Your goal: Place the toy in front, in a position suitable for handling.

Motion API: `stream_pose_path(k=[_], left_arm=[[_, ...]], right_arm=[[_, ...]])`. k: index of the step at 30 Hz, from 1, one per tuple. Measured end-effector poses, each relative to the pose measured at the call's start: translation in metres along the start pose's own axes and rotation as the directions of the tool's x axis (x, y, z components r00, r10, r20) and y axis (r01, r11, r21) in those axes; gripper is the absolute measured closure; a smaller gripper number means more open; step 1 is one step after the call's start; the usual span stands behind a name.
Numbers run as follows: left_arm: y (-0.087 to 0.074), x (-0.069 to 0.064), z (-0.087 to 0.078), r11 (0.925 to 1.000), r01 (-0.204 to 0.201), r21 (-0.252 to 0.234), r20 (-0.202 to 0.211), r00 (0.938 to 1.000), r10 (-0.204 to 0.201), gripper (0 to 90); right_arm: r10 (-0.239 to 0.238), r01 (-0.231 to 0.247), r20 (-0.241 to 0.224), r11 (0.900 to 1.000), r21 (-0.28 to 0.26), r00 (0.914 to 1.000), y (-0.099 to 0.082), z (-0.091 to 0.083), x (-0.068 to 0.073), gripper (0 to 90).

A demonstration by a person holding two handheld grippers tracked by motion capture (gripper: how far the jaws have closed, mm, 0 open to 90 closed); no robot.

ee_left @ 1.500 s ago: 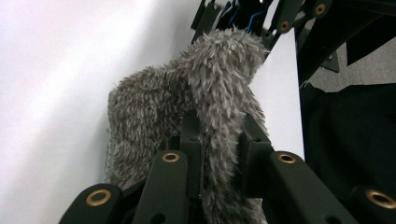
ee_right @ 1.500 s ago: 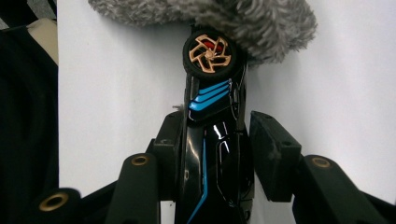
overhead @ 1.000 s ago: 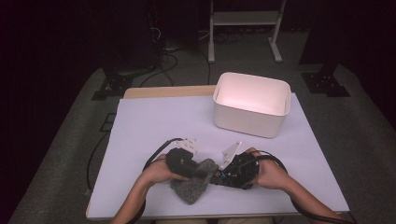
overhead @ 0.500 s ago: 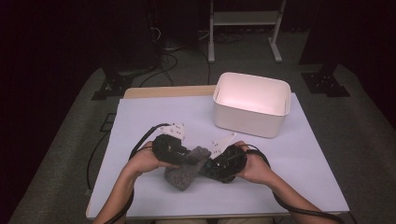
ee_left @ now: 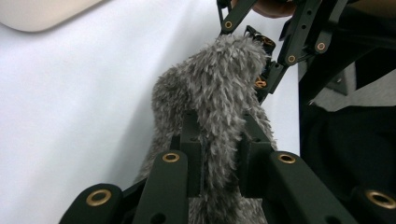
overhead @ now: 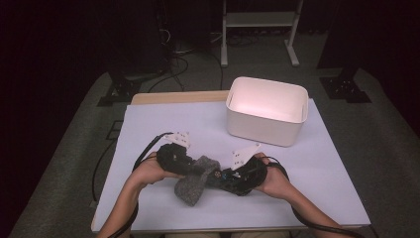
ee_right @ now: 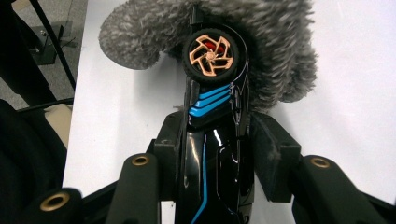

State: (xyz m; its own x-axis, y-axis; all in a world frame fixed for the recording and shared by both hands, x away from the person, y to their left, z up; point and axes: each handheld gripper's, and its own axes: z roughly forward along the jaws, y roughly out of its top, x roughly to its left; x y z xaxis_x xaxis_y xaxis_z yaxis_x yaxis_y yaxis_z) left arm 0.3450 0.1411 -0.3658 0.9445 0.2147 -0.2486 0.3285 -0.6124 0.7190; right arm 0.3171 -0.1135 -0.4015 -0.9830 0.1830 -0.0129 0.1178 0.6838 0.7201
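Note:
A grey fuzzy cloth (overhead: 192, 187) hangs between my two grippers over the near part of the white table (overhead: 148, 124). My left gripper (overhead: 197, 168) is shut on it; in the left gripper view its pads (ee_left: 192, 140) pinch a fold of the fuzzy cloth (ee_left: 219, 79). My right gripper (overhead: 224, 177) is shut on a black toy car (ee_right: 212, 140) with blue stripes and an orange wheel (ee_right: 210, 55). The car's front end is pushed into the fuzzy cloth (ee_right: 280, 42). The right gripper (ee_left: 261, 56) shows beyond the cloth in the left gripper view.
A white bin (overhead: 265, 126) stands open at the back right of the table, its corner (ee_left: 37, 14) in the left gripper view. Cables trail from both grippers off the near edge. Dark floor and stands surround the table.
Both hands have shifted a little left and away from the table's near edge with the cloth and car. The left gripper has risen slightly. Both grips are unchanged.

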Motion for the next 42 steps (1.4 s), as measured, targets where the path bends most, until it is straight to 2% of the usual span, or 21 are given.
stream_pose_path(k=[3,8,11,13,15,19,22,28,31,35,42], left_arm=[[0.005,-0.001,-0.003,0.9999,-0.009,-0.012,0.011,0.9999,0.009,76.9],[0.019,-0.01,-0.013,0.9982,-0.041,-0.043,0.028,0.9987,0.042,77.3],[0.024,-0.014,-0.007,0.9981,-0.057,-0.023,0.032,0.9978,0.058,77.2],[0.026,-0.014,-0.006,0.9975,-0.055,-0.044,0.043,0.9974,0.057,77.2],[0.03,-0.016,-0.003,0.9969,-0.067,-0.042,0.047,0.9965,0.069,77.1],[0.04,-0.023,0.001,0.9951,-0.096,-0.02,0.042,0.9944,0.097,76.8],[0.042,-0.024,0.004,0.9946,-0.104,-0.007,0.042,0.9937,0.104,76.6],[0.038,-0.023,0.005,0.995,-0.099,-0.012,0.041,0.9942,0.099,75.9],[0.035,-0.021,0.006,0.9958,-0.091,0.0,0.033,0.9953,0.091,76.0],[0.032,-0.017,0.01,0.9974,-0.072,-0.008,0.052,0.996,0.072,76.5],[0.034,-0.017,0.007,0.9971,-0.074,-0.017,0.05,0.996,0.074,77.6]], right_arm=[[-0.011,0.011,0.002,0.9999,-0.004,0.9999,0.002,0.002,0.0,56.5],[-0.011,0.011,-0.012,0.9985,-0.054,0.9999,0.009,0.001,0.001,56.5],[-0.025,0.024,-0.009,0.9979,-0.06,0.9996,0.007,0.003,0.002,56.5],[-0.018,0.018,-0.006,0.9969,-0.077,0.9998,0.003,0.001,0.003,56.4],[-0.014,0.014,-0.003,0.996,-0.089,0.9999,0.0,-0.002,0.004,56.3],[-0.022,0.023,0.006,0.9962,-0.085,0.9997,-0.003,-0.008,0.005,56.3],[-0.025,0.026,0.012,0.997,-0.073,0.9996,-0.006,-0.012,0.006,56.3],[-0.035,0.037,0.032,0.9975,-0.06,0.9989,-0.012,-0.018,0.01,56.3],[-0.018,0.02,0.029,0.9975,-0.068,0.9994,-0.015,-0.023,0.008,56.4],[-0.005,0.007,0.03,0.9969,-0.078,0.9995,-0.02,-0.027,0.006,56.5],[-0.007,0.01,0.032,0.997,-0.077,0.9995,-0.017,-0.026,0.006,56.7]])
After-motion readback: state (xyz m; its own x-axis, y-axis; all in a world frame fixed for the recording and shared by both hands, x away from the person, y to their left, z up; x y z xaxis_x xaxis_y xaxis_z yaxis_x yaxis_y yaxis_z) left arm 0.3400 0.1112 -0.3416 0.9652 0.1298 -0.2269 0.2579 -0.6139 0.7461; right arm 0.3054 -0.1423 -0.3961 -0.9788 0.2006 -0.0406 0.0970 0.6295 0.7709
